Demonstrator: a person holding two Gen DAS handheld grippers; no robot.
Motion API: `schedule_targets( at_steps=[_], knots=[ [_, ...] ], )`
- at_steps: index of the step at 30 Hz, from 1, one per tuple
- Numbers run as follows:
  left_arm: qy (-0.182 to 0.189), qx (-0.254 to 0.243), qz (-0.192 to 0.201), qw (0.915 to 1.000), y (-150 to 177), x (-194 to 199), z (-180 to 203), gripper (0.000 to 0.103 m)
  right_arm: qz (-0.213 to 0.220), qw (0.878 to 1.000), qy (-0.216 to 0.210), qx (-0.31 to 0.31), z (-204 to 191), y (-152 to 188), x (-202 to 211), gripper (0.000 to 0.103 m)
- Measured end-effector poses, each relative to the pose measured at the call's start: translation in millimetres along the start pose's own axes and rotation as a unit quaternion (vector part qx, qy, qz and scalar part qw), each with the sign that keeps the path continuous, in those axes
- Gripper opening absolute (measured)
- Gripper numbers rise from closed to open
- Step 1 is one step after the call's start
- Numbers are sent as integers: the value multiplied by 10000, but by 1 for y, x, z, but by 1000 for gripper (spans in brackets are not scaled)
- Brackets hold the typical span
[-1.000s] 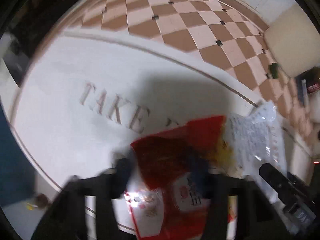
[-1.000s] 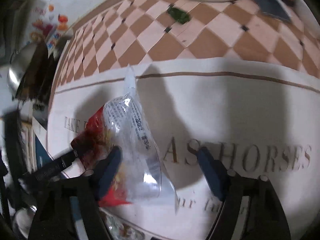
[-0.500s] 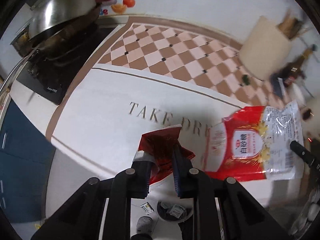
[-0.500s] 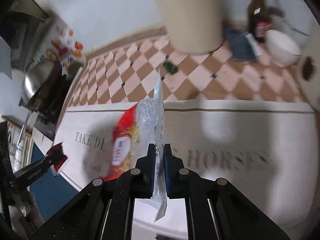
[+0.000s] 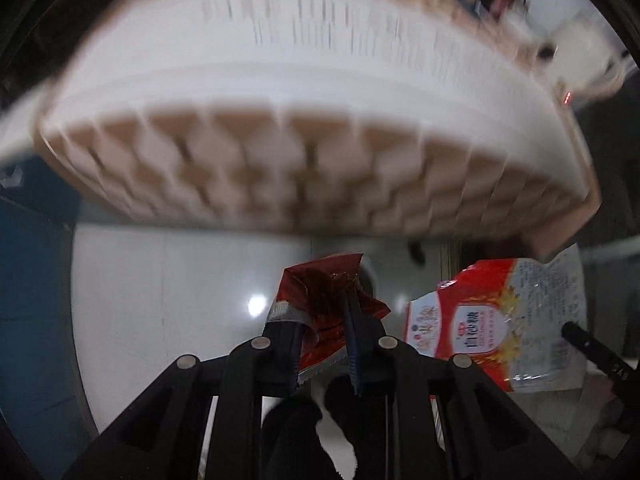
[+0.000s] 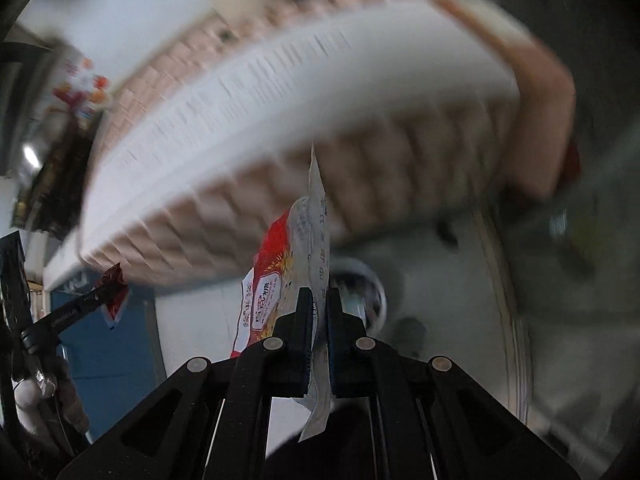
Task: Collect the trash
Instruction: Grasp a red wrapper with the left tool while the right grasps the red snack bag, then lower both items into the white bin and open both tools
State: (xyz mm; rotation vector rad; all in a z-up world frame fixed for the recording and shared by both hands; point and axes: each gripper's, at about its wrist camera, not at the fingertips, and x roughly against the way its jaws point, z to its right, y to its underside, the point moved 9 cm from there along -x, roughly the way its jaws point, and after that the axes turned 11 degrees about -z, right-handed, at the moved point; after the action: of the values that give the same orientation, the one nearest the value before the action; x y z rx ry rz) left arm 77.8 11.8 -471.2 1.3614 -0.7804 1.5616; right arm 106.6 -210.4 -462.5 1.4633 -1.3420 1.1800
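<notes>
My left gripper (image 5: 320, 312) is shut on a crumpled dark red foil wrapper (image 5: 326, 300), which sticks up between its fingers. My right gripper (image 6: 319, 300) is shut on the edge of a red, white and clear plastic sugar bag (image 6: 288, 264); the bag hangs edge-on in the right wrist view. That same sugar bag (image 5: 496, 320) shows flat at the right of the left wrist view, with a right finger (image 5: 592, 346) at its edge. In the right wrist view the left gripper (image 6: 92, 300) with the red wrapper (image 6: 114, 292) appears at the far left. Both bags hang past the table's front edge, above the floor.
The blurred white tablecloth with its checkered overhang (image 5: 304, 176) fills the upper half of both views. Below lies a pale glossy floor (image 5: 168, 304), with a blue cabinet front (image 6: 112, 344) at the left. A round white object (image 6: 360, 280) sits on the floor beyond the sugar bag.
Both grippers closed on their bags on the tablecloth, lifted them, and swung back off the table. The views now look past the cloth's front overhang down at the floor.
</notes>
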Motion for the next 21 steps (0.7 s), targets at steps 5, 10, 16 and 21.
schedule_targets(
  at_steps=[5,10,16,21],
  knots=[
    [203,207,-851,9960,6,-144,-2,16,-648,9966,290,-421,53,35,-125,7],
    [397,420,-1289,9900,-19,-299,0,16,-889,9927,285,-762,93,17,-283,7],
    [271,175,-1726,9845,-40,-443,5,20,-935,9924,438,-667,116,-15,-438,6],
    [-140,127,-1863,9823,-28,-484,-6,22,-1431,9871,584,-423,117,-10,-512,12]
  ],
)
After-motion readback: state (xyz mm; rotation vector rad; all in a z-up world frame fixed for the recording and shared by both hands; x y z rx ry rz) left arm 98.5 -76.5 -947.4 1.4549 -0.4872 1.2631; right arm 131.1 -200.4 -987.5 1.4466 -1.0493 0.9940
